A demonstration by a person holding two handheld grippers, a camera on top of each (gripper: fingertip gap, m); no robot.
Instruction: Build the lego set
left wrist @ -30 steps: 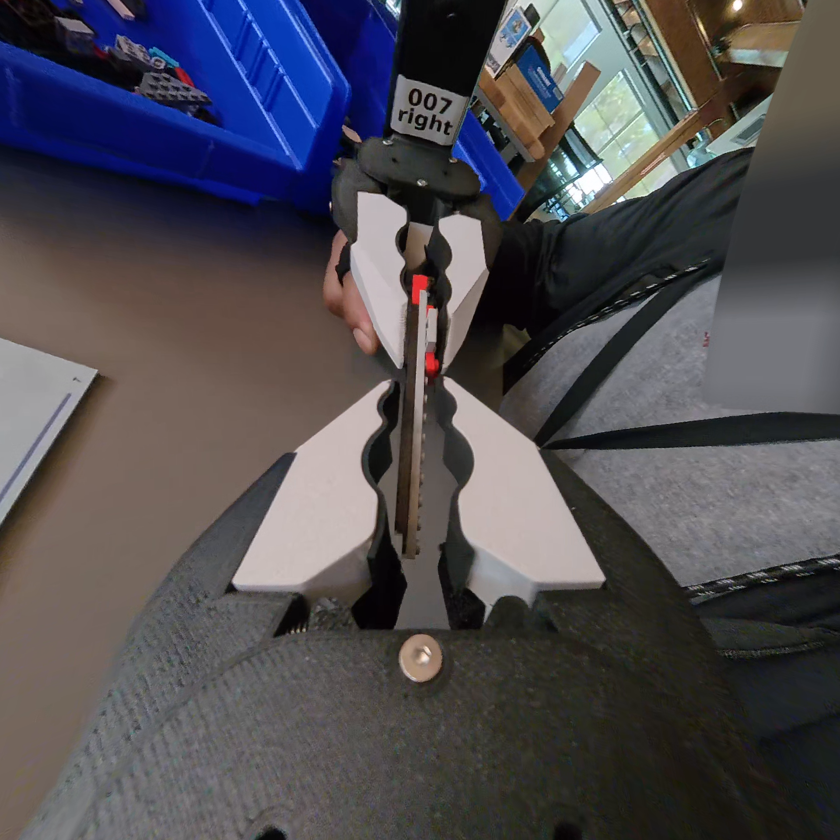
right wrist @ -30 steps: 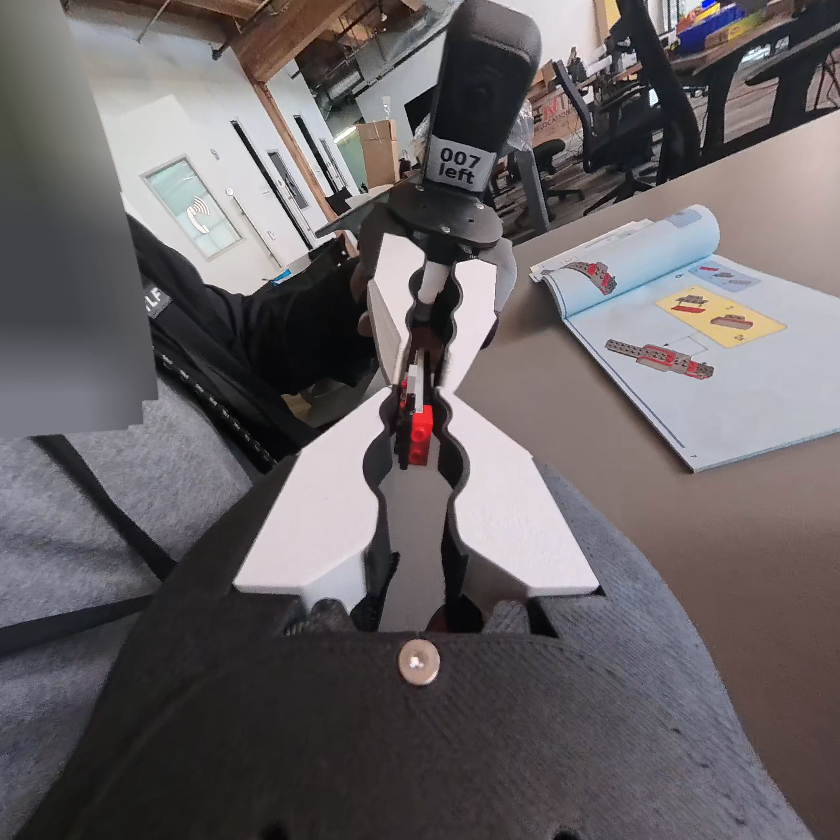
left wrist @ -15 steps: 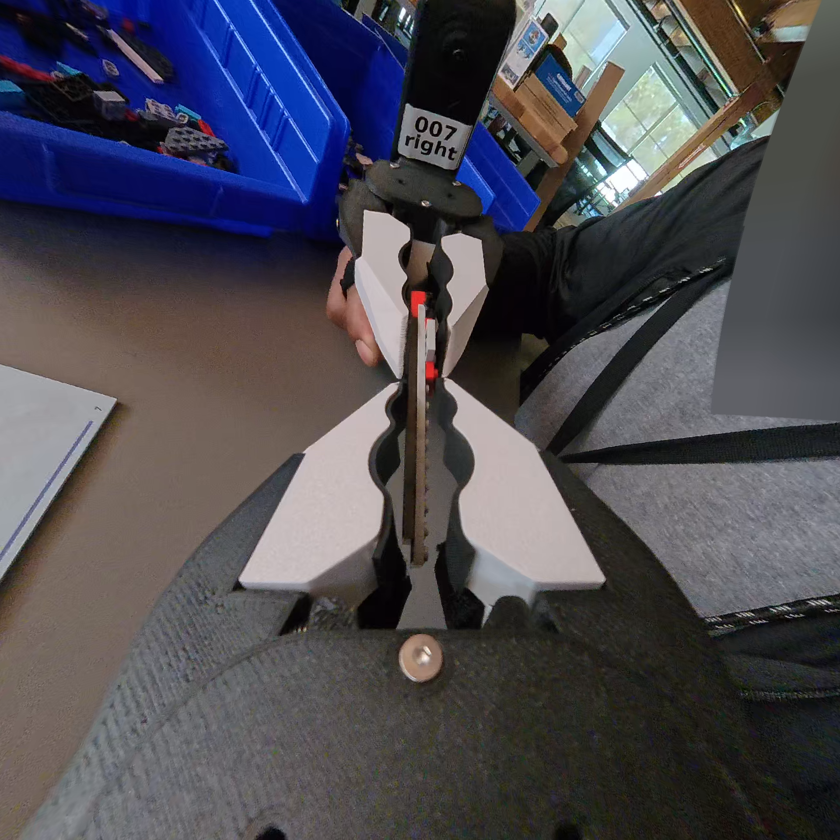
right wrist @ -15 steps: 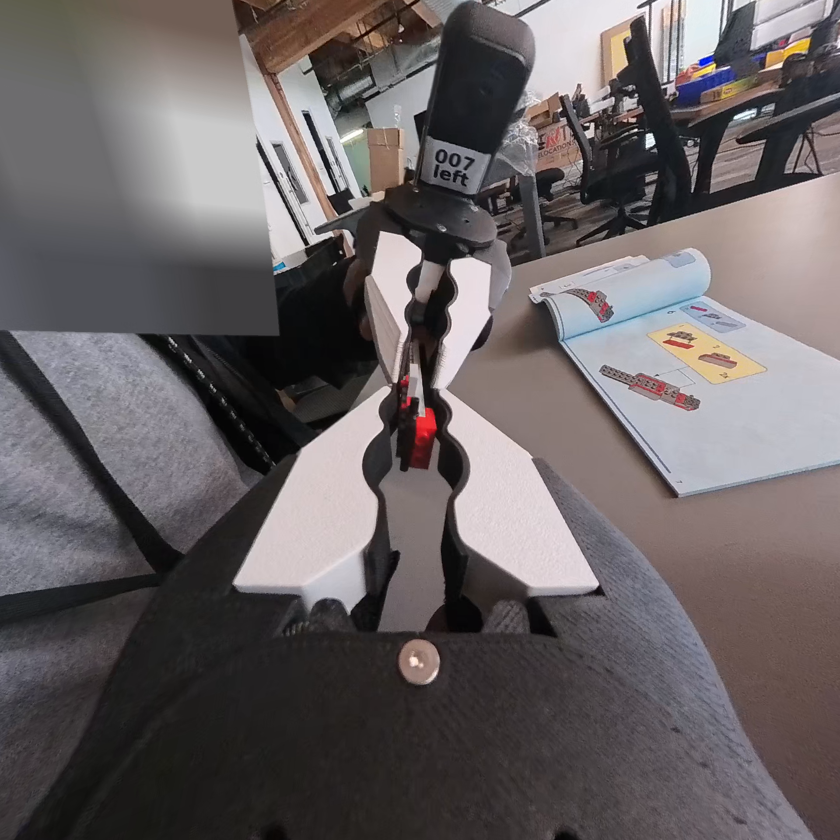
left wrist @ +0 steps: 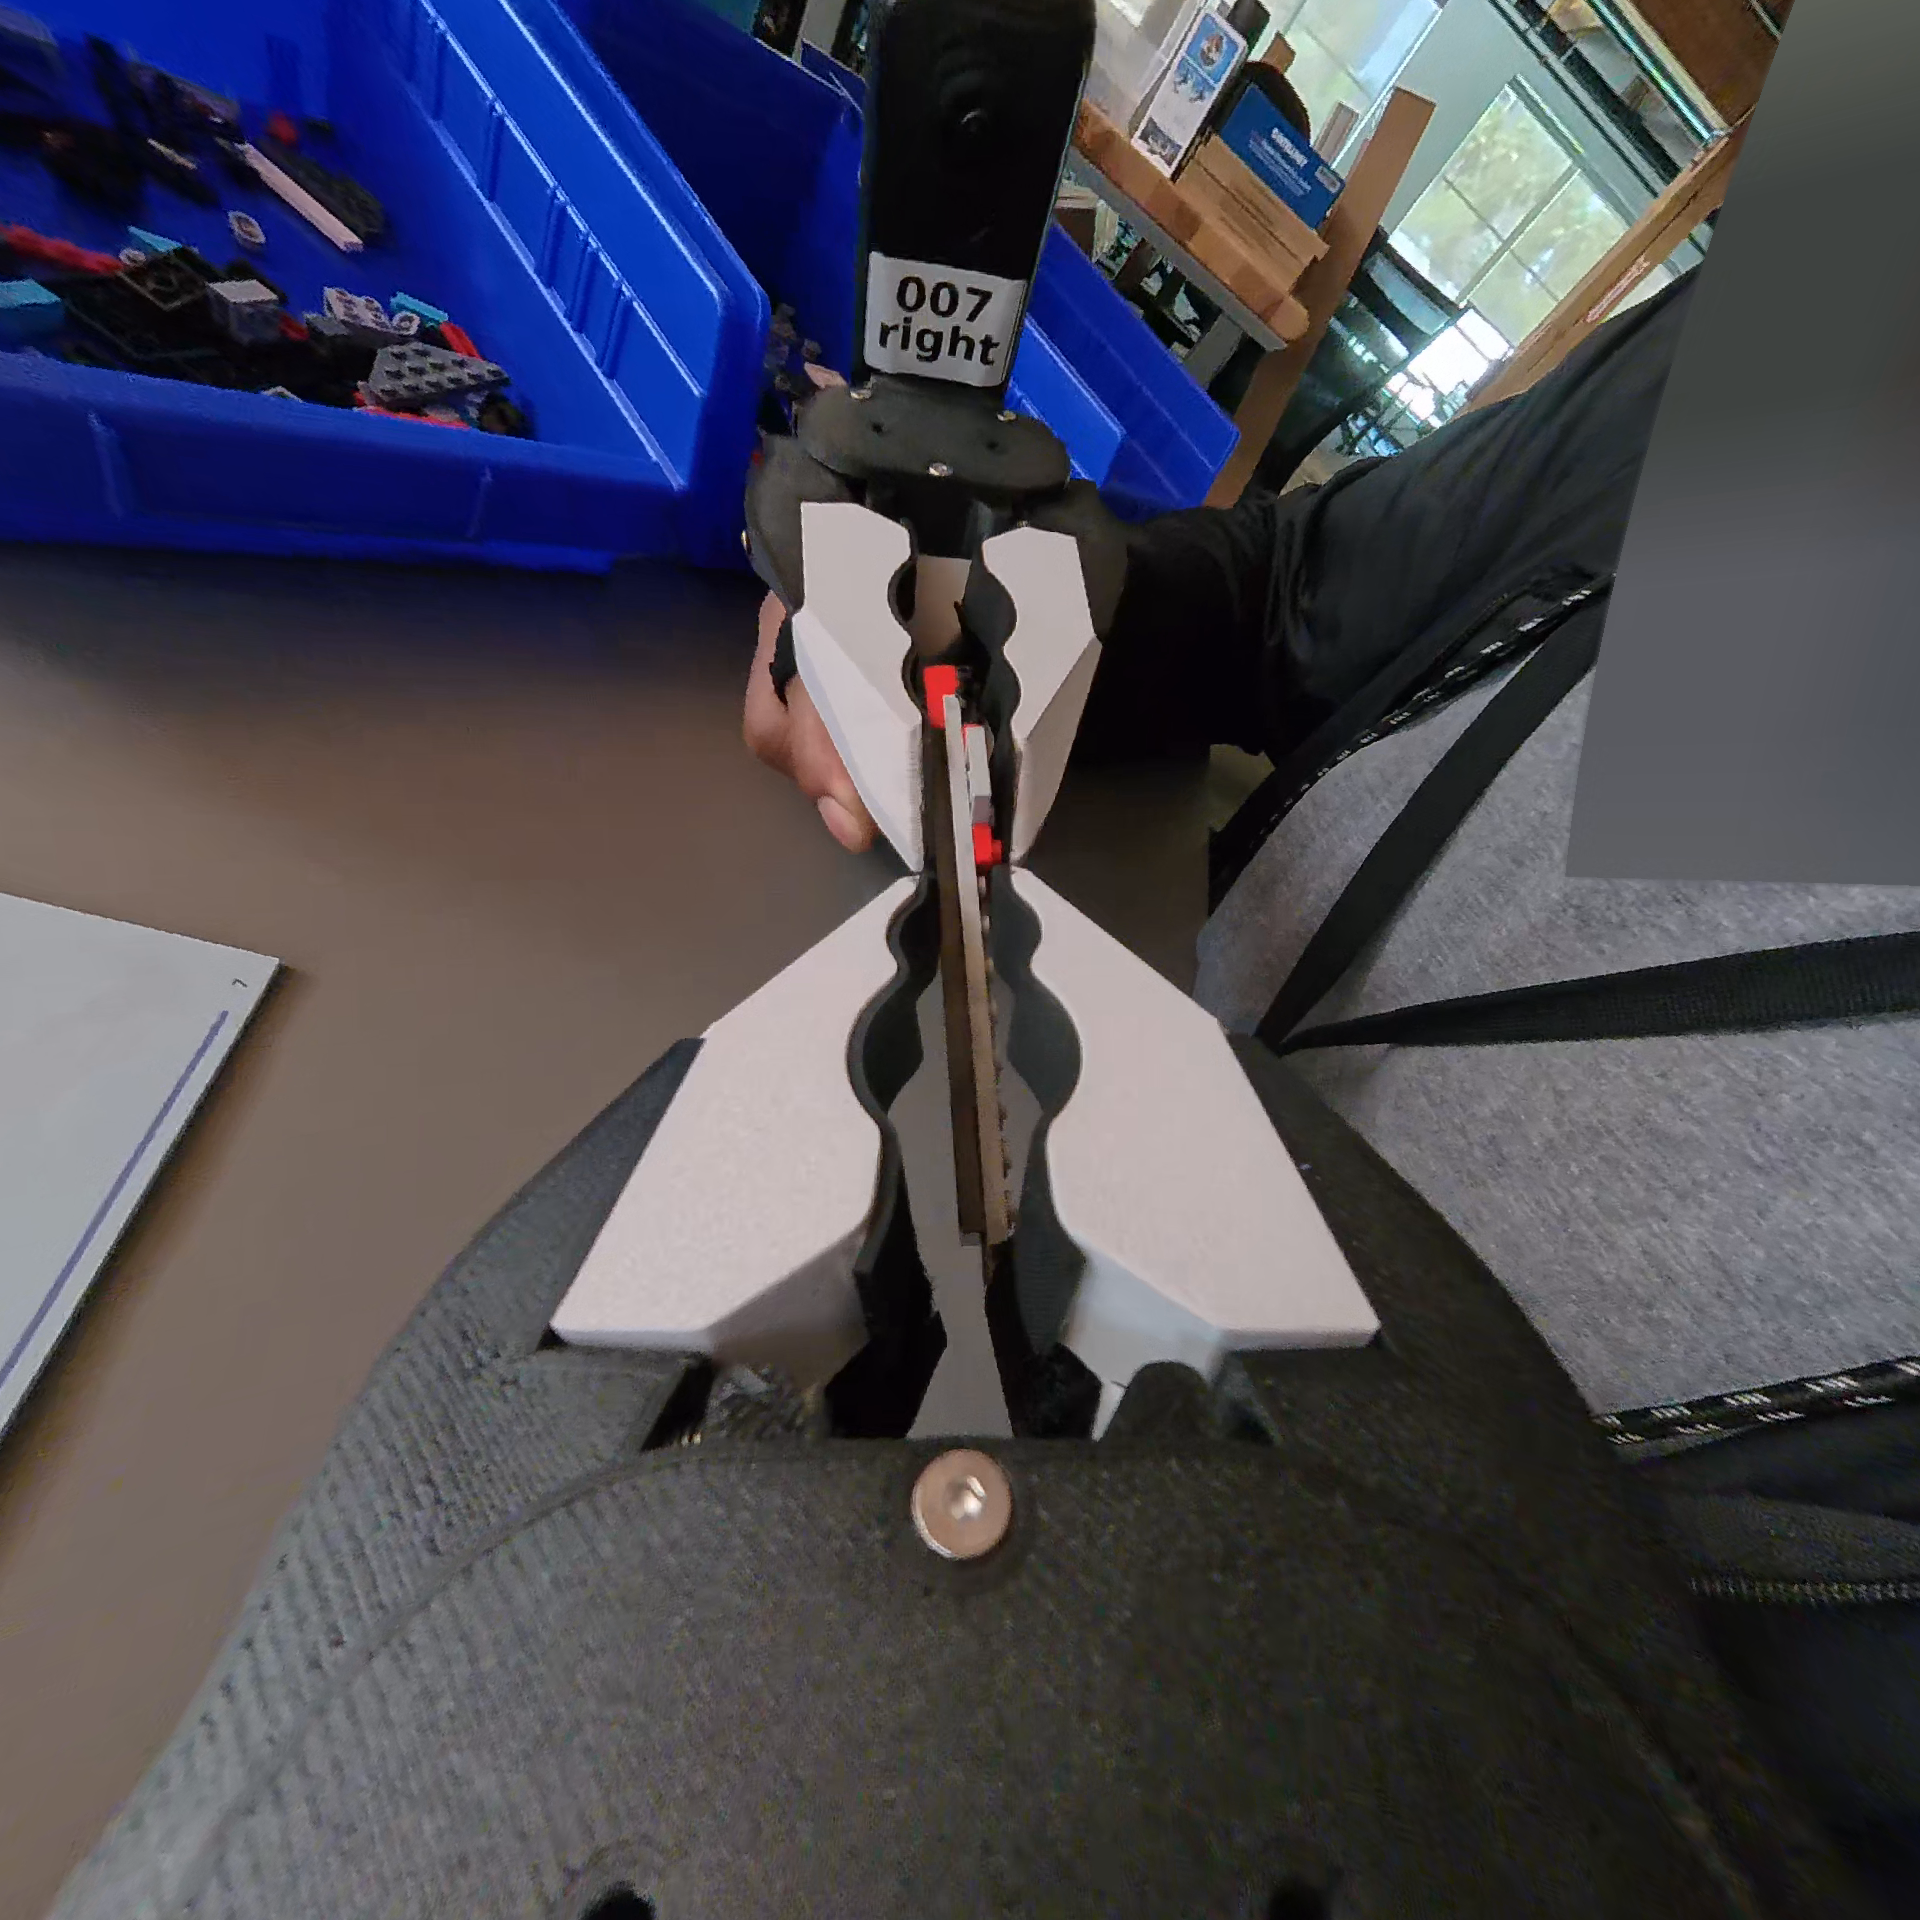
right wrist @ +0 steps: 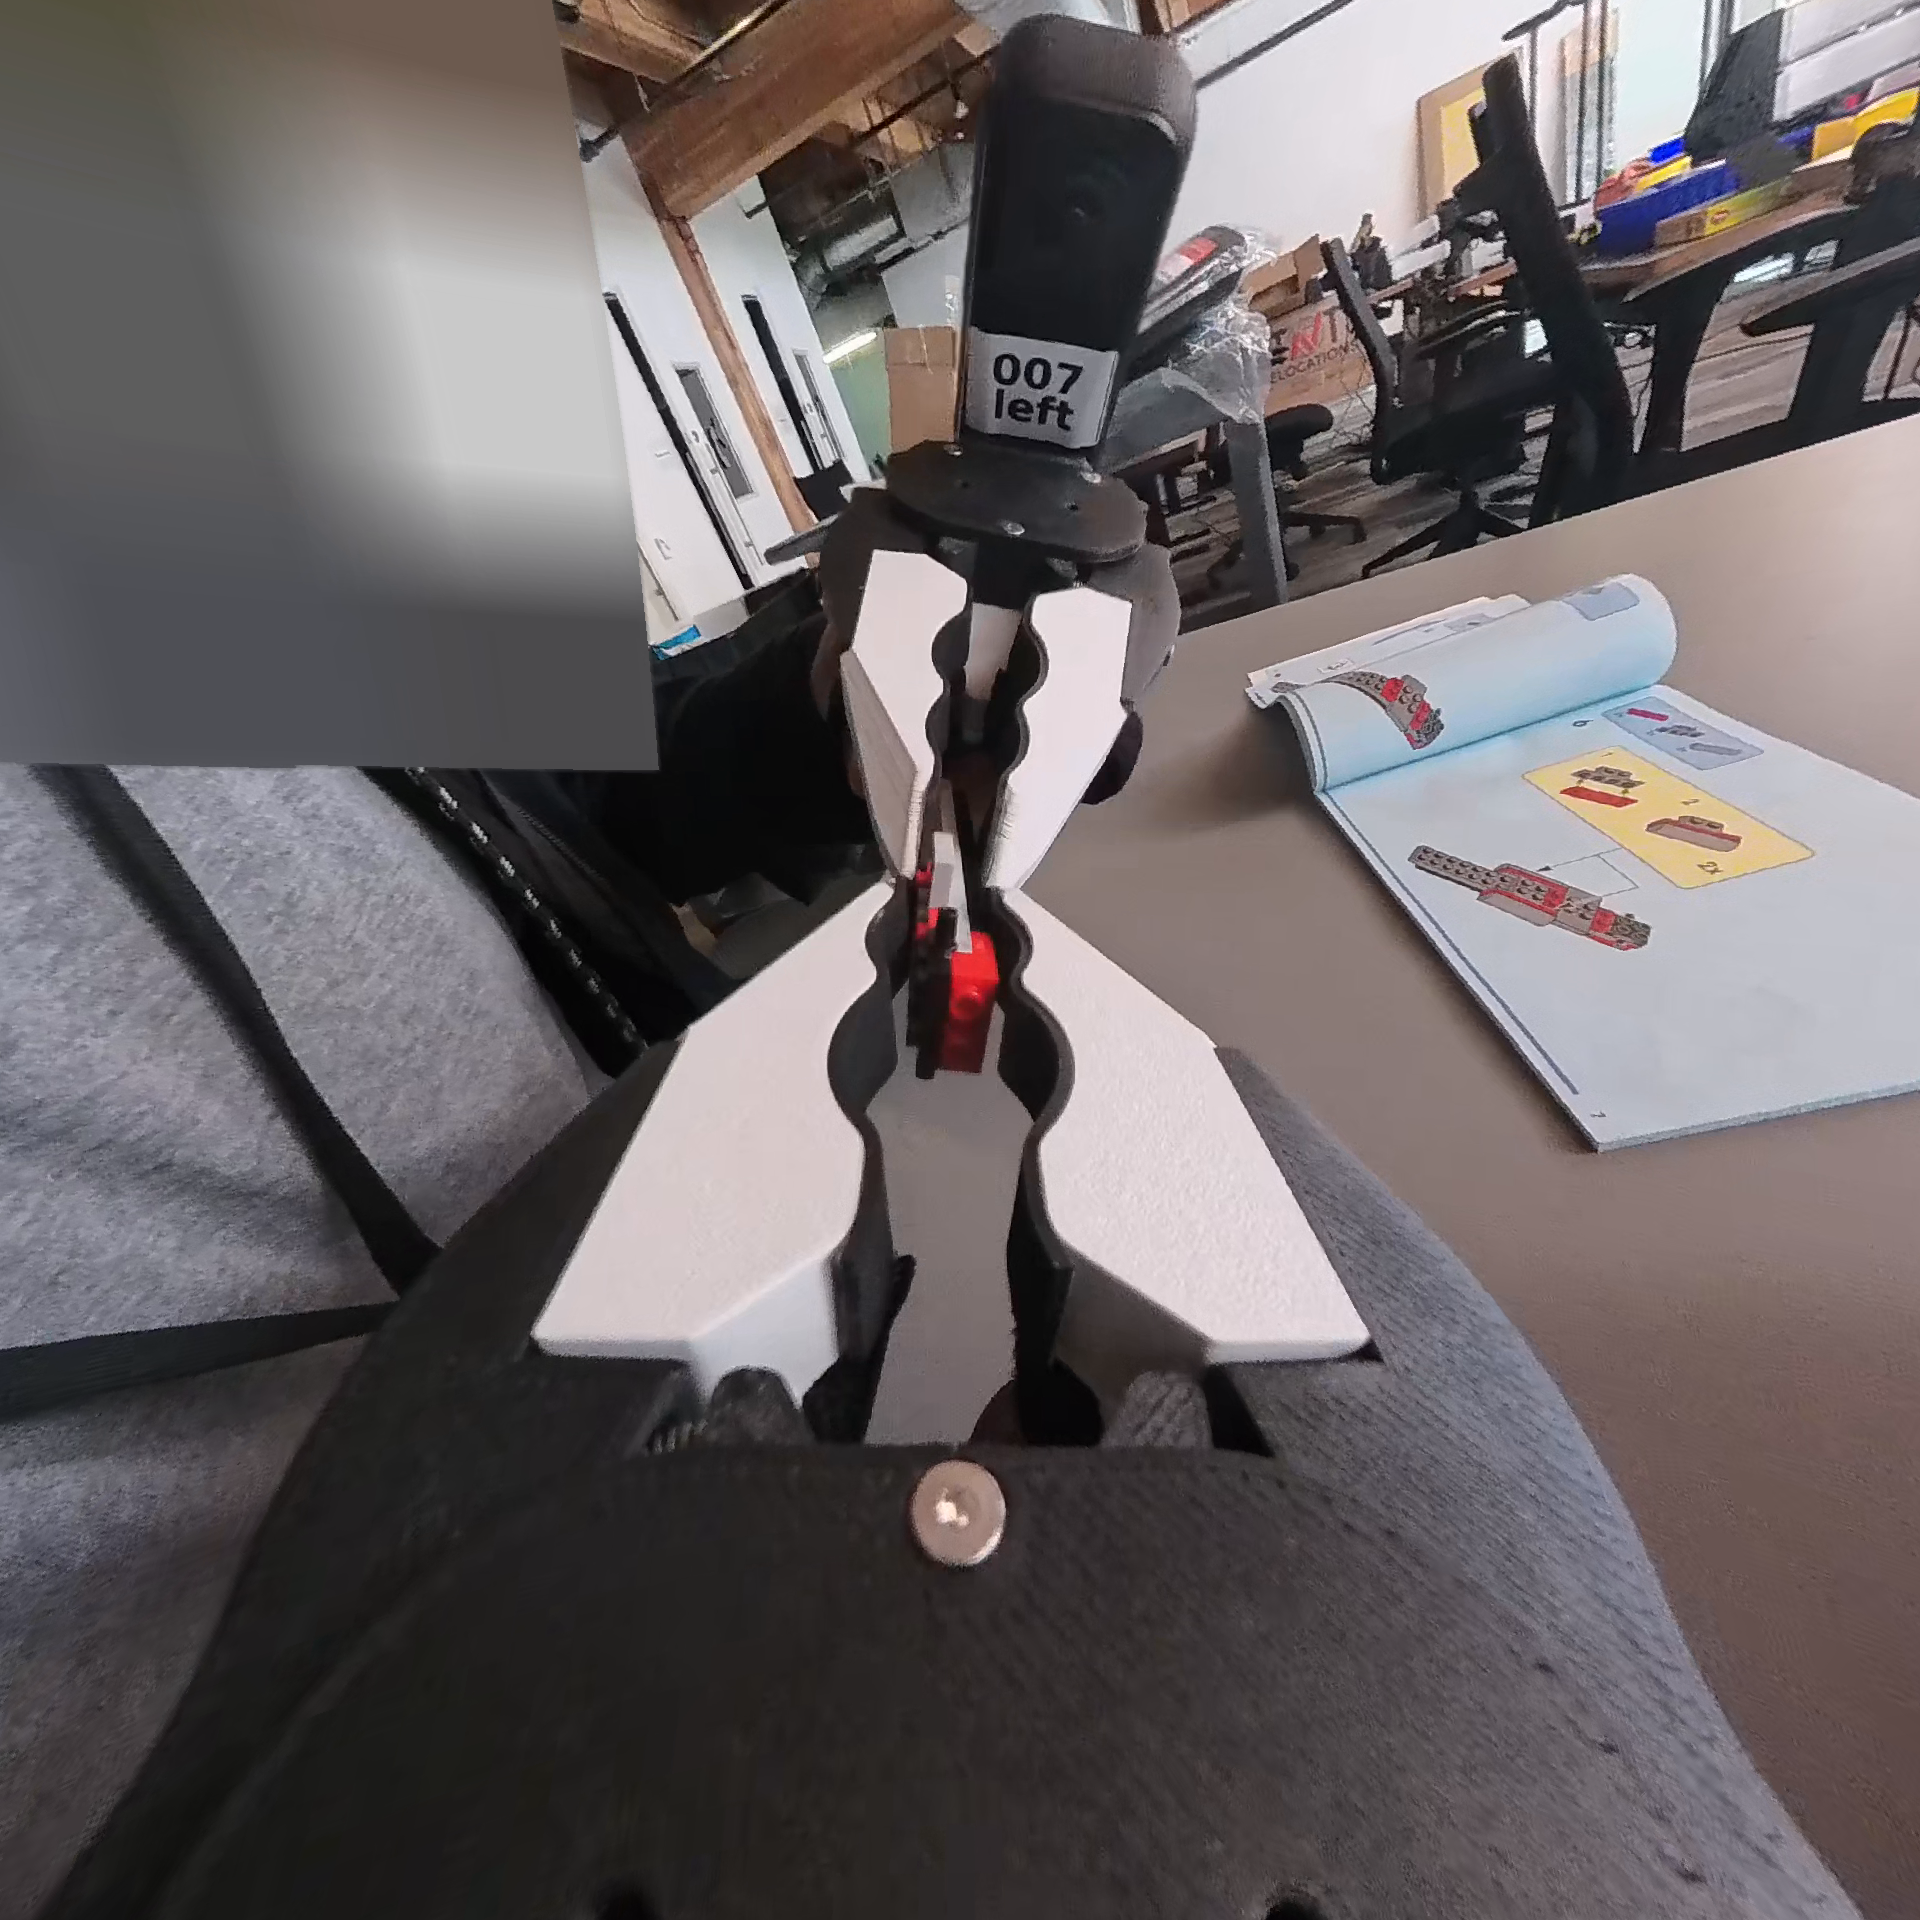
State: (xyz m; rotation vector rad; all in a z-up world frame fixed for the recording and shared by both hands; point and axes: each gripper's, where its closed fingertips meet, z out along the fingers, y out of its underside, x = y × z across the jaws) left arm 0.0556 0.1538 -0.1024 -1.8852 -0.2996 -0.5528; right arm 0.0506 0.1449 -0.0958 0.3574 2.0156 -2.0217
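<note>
Edge-on, grey lego strip (left wrist: 971,1049) between clamped left gripper (left wrist: 968,894) and right gripper (right wrist: 951,896), studs barely legible.

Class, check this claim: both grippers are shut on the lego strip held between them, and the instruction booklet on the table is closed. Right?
Not quite. The instruction booklet lies open, as the right wrist view shows. Otherwise correct: the left gripper and right gripper are shut on the lego strip.

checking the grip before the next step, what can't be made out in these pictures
- Left wrist view: the plate shows edge-on between the left gripper fingers, so its face is hidden.
- Right wrist view: the right gripper fingers cover most of the red brick.
- Bin: pieces too small to identify.
- Booklet: cut off by the left edge.
</note>
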